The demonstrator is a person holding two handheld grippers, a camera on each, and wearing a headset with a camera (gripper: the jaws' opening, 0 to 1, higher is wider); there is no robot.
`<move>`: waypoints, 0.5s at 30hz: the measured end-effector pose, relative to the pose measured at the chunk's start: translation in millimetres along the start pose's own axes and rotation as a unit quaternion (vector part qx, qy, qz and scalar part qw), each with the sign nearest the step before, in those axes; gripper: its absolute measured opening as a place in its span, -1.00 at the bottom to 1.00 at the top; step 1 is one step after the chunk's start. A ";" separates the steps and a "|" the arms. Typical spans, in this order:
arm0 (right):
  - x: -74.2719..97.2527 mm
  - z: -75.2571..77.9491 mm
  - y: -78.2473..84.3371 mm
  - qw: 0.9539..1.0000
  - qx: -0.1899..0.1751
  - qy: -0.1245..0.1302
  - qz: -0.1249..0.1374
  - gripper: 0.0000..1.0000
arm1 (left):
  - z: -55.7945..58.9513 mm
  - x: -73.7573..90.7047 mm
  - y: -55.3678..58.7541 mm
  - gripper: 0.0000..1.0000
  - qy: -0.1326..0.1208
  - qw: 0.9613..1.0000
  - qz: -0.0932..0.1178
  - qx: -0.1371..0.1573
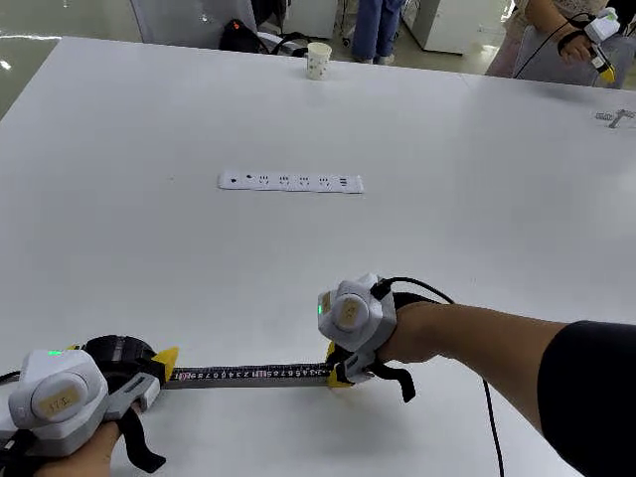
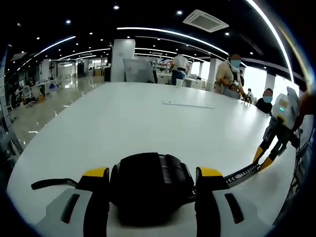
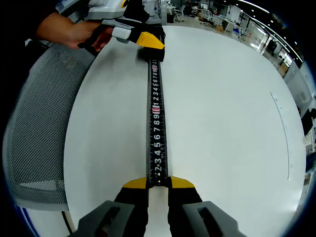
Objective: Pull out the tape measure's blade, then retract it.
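Head view: white table (image 1: 298, 109), left fingers (image 1: 166, 360) around tape measure (image 1: 117, 353), right fingers (image 1: 335, 376) on blade (image 1: 253, 374).

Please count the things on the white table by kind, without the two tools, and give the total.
Black round tape measure, blade pulled out: 1
Long white plastic power strip: 1
White paper cup: 1
Small grey metal object: 1
Total: 4

Wide white desk (image 1: 447, 229). Near its middle, flat white power strip (image 1: 290, 182), sockets in a row. At the far edge, patterned paper cup (image 1: 318, 61), upright. By the right edge, small metal item (image 1: 616, 117), too small to tell. Beside the desk, grey mesh chair (image 3: 39, 123). Overhead, ceiling vent (image 2: 205, 20) among strip lights (image 2: 163, 32).
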State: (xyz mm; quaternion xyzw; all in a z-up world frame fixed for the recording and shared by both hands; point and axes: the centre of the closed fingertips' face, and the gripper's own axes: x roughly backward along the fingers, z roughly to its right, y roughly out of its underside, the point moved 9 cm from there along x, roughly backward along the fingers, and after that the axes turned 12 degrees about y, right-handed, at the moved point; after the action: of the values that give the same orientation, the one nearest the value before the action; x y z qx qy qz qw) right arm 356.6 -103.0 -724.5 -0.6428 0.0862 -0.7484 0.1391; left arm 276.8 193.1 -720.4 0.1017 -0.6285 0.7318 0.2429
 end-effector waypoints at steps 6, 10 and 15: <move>-1.5 2.6 -3.3 0.999 -0.037 0.000 -0.017 -0.80 | 0.2 -0.8 0.8 0.28 0.003 1.000 -0.015 -0.006; -0.2 1.9 -1.8 0.999 -0.038 0.002 -0.014 -0.81 | -1.2 -1.5 -0.4 0.28 0.006 1.000 -0.025 -0.003; -0.3 2.4 -1.9 0.999 -0.046 0.003 -0.007 -0.81 | -0.9 -1.6 -1.3 0.25 0.004 0.999 -0.040 -0.020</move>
State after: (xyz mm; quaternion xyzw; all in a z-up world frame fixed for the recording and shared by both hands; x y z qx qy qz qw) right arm 358.8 -101.0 -723.8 -0.6471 0.1163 -0.7463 0.1039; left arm 278.9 193.7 -720.2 0.1193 -0.6378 0.7088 0.2767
